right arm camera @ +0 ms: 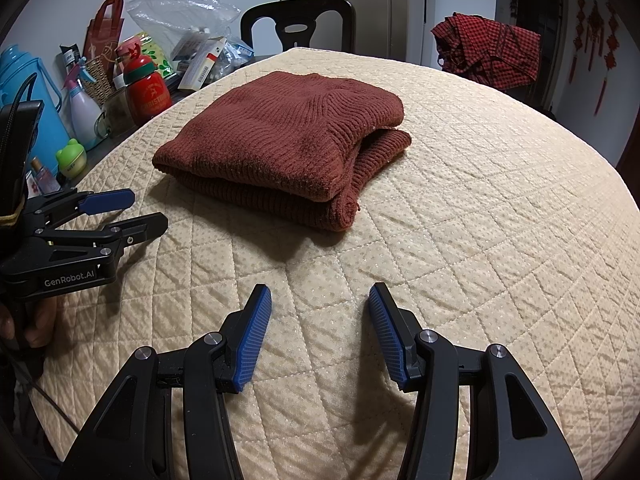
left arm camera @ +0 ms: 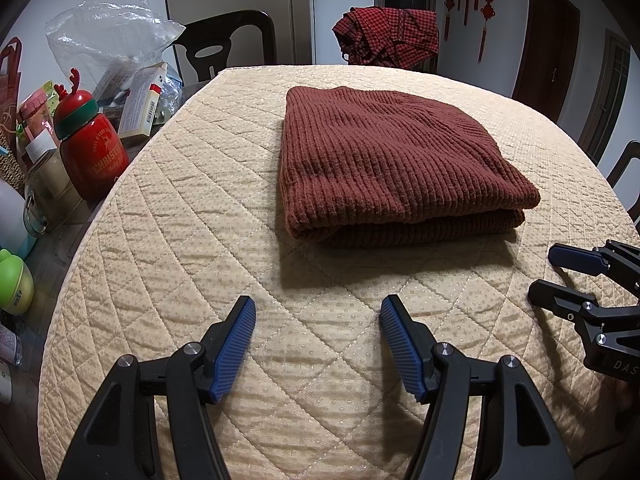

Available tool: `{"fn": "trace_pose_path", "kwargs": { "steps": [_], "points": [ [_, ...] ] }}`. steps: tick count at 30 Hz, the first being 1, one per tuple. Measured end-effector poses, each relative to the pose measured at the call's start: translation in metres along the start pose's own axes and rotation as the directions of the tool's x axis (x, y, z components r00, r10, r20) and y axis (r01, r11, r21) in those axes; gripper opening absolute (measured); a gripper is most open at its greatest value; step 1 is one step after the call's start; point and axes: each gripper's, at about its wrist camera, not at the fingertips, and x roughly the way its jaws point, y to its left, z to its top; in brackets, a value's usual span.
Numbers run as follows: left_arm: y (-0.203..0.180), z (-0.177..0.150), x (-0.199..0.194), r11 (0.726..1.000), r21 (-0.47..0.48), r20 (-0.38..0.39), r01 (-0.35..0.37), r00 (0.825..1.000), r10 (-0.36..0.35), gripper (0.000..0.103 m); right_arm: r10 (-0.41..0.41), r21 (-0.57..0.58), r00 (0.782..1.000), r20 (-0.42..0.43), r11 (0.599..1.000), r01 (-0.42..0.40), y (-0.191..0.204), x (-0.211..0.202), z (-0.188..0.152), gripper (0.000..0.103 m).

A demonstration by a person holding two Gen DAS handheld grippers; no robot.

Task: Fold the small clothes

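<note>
Knit sweater (left arm camera: 396,160) lies folded mid quilted mat (left arm camera: 200,240), layers stacked, so fold looks done. L gripper (left arm camera: 318,312) and R gripper (right arm camera: 320,298) both jaws apart, empty, hovering near edge, clear of sweater, prob. to leave fold undisturbed.

Rust-brown ribbed sweater (left arm camera: 400,160) – beige quilted cover (left arm camera: 200,240).

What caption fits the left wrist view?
Open left claw hovers over the quilted table cover, short of a folded brown knit sweater; open right claw at the frame's right.
</note>
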Motion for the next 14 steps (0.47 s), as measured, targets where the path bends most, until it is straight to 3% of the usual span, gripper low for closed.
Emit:
{"fn": "trace_pose_path", "kwargs": {
  "steps": [14],
  "points": [
    [0.0003, -0.0003, 0.0, 1.0, -0.001, 0.0, -0.001, 1.0, 0.001, 0.069, -0.001, 0.0, 1.0, 0.0, 1.0, 0.001, 0.0, 0.0, -0.0001, 0.052]
  ]
}}
